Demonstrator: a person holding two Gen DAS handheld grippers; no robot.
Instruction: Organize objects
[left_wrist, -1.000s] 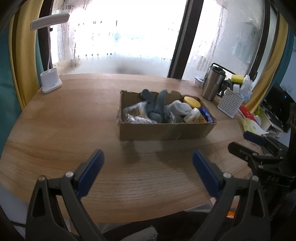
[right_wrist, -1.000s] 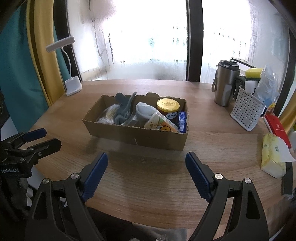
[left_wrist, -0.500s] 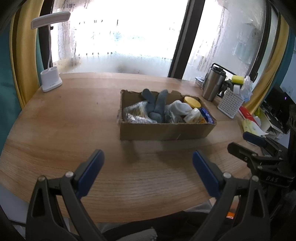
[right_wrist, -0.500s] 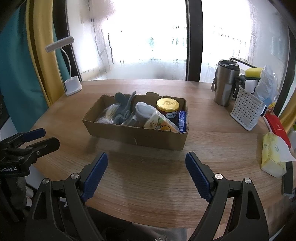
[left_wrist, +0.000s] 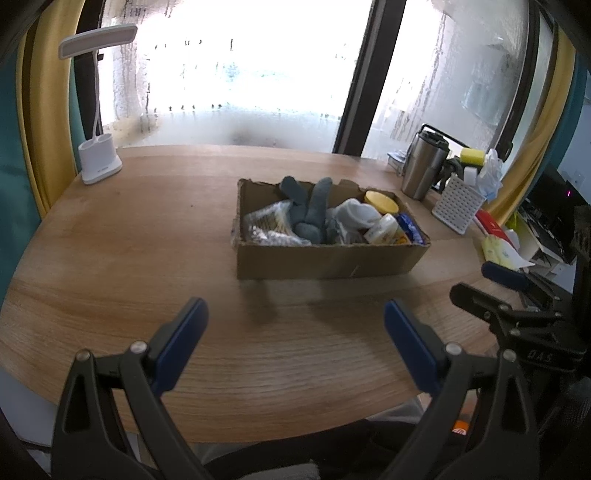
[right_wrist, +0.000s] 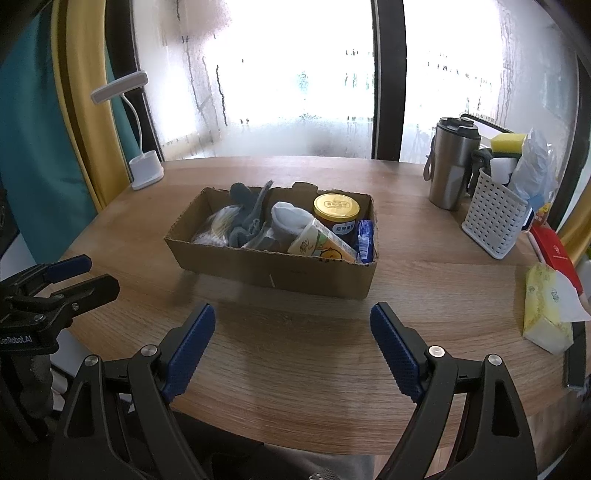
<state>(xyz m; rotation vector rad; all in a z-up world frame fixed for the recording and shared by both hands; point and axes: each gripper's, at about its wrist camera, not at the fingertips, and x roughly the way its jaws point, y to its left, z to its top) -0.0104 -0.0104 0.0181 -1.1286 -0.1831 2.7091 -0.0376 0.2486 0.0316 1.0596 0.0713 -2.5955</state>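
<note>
- The left gripper (left_wrist: 293, 321) is held above the near part of the wooden table (left_wrist: 129, 236), its blue-padded jaws spread wide with nothing between them.
- The right gripper (right_wrist: 293, 325) is likewise held wide apart and empty over the near edge of the table.
- A shallow cardboard box (right_wrist: 273, 269) is set on the table ahead of both grippers, well apart from them; bare wood is seen between the pads and the box.
- Inside the box, a clear plastic packet (left_wrist: 269, 225) is seen at the left end, grey socks (left_wrist: 314, 210) beside it, and a white sock (right_wrist: 290, 218) near the middle.
- A yellow-lidded jar (right_wrist: 337, 214) is stood toward the right end of the box, with a tilted yellow-and-white carton (right_wrist: 321, 243) in front of it and a blue packet (right_wrist: 365, 240) against the right wall.
- A white desk lamp (right_wrist: 144, 166) is placed at the far left of the table.
- To the right of the box, a steel tumbler (right_wrist: 448, 166) and a white perforated basket (right_wrist: 493, 218) holding a yellow sponge (right_wrist: 508, 142) are stood near the window.
- A yellow tissue pack (right_wrist: 546, 310) and a red box (right_wrist: 556, 251) are laid at the right edge.
</note>
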